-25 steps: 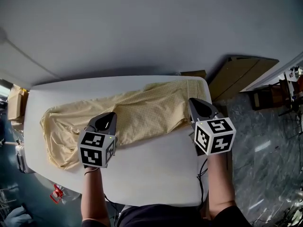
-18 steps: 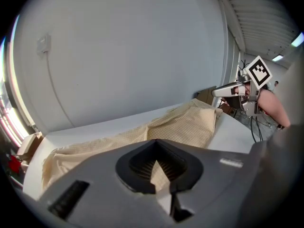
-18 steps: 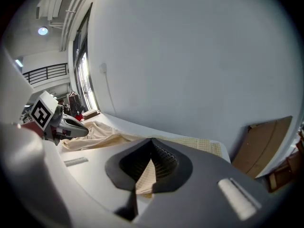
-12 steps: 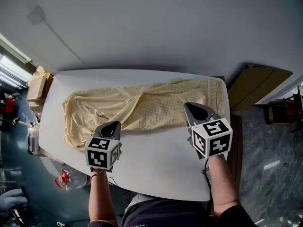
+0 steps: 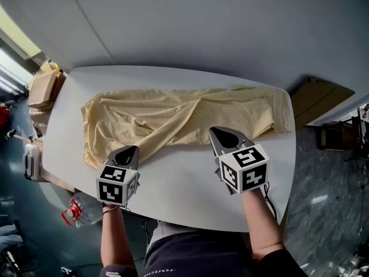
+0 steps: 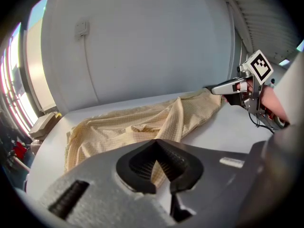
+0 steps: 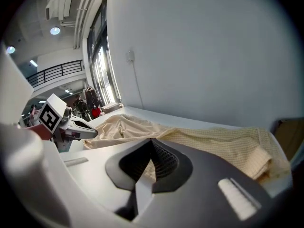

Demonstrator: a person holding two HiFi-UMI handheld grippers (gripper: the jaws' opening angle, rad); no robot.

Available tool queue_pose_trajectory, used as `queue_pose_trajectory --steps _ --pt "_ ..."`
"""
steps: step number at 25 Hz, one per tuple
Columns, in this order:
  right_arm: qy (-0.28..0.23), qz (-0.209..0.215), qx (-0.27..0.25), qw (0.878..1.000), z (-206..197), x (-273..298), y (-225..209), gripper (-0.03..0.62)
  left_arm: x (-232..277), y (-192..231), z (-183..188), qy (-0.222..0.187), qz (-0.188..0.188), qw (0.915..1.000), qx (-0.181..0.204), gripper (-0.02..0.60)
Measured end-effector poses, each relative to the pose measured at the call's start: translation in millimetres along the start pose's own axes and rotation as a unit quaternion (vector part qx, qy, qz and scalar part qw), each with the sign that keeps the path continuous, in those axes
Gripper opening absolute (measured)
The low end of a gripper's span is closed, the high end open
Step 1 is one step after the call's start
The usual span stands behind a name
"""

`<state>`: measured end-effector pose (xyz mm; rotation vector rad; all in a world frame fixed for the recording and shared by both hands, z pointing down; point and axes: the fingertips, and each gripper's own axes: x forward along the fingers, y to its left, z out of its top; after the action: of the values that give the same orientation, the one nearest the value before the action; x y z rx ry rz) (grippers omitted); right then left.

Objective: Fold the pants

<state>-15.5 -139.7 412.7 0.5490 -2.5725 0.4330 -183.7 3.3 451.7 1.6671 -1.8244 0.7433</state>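
Rumpled checked pants [image 5: 173,117], white table [image 5: 184,183] (rounded corners)

pale yellow finely checked cloth pants [image 5: 173,117] on a plain white rounded table [image 5: 184,192]; grey left gripper [image 5: 134,149] and grey right gripper [image 5: 213,130], each patterned with black-and-white square markers.

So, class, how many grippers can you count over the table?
2: the left gripper at the near-left edge of the pants, the right gripper at their near edge further right. None looks hidden.
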Motion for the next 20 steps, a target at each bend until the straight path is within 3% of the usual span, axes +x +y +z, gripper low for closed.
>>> queue_pose_trajectory --steps 5,12,16,20 --pt "0.013 0.016 0.035 0.999 -4.3 31.8 53.3 -0.002 -19.8 61.7 -26.6 0.006 -0.002 0.9998 -0.018 -0.002" --pt "0.041 0.045 0.037 0.997 -26.2 67.4 116.9 -0.002 -42.4 133.3 -76.2 0.031 0.031 0.9990 -0.008 0.035" --pt "0.080 0.059 0.029 0.995 -45.2 85.9 147.4 0.000 -48.9 150.7 -105.5 0.048 0.009 0.9986 -0.017 0.094" --pt "0.109 0.087 0.026 0.990 -65.9 101.9 185.2 0.048 -54.7 163.3 -128.8 0.077 -0.018 0.9968 0.005 0.136"
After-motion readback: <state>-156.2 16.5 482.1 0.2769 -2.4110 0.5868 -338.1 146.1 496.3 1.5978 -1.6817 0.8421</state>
